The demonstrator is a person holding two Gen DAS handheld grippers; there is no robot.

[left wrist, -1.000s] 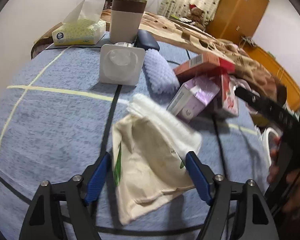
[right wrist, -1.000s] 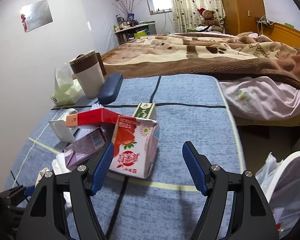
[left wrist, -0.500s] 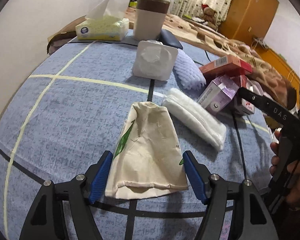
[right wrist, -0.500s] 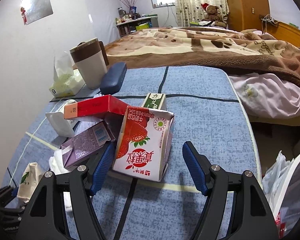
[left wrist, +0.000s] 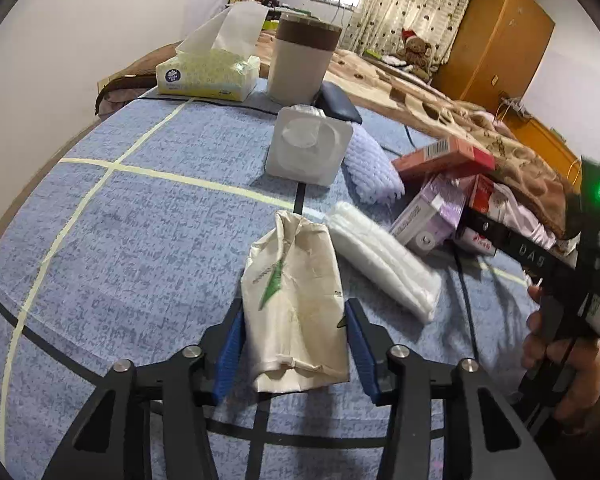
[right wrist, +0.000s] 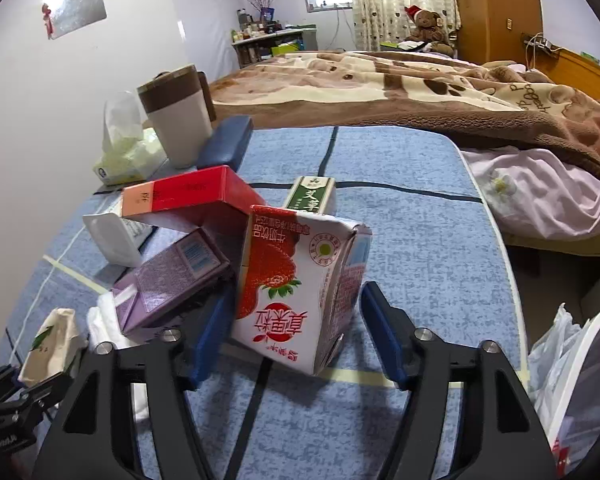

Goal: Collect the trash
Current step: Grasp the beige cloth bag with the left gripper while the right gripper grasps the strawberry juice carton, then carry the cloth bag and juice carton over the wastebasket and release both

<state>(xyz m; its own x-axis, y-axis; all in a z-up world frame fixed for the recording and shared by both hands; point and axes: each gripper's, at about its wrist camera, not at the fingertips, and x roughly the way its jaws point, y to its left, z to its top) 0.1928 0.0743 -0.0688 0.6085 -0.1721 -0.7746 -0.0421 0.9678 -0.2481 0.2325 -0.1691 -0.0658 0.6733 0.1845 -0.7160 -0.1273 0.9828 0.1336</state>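
Now my left gripper (left wrist: 294,346) clamps the crumpled beige paper bag (left wrist: 298,304); my right gripper (right wrist: 296,338) sits apart around the dented strawberry milk carton (right wrist: 296,284), near the table edge (right wrist: 504,280).

You've got: tissue box (left wrist: 208,74) far left edge of blue cloth (left wrist: 140,216) | brown-banded cup (left wrist: 302,62) just right of it | navy case (left wrist: 338,100) beside cup | teddy bear (right wrist: 426,26) on brown blanket (right wrist: 400,88) | orange wardrobe (left wrist: 496,36) behind
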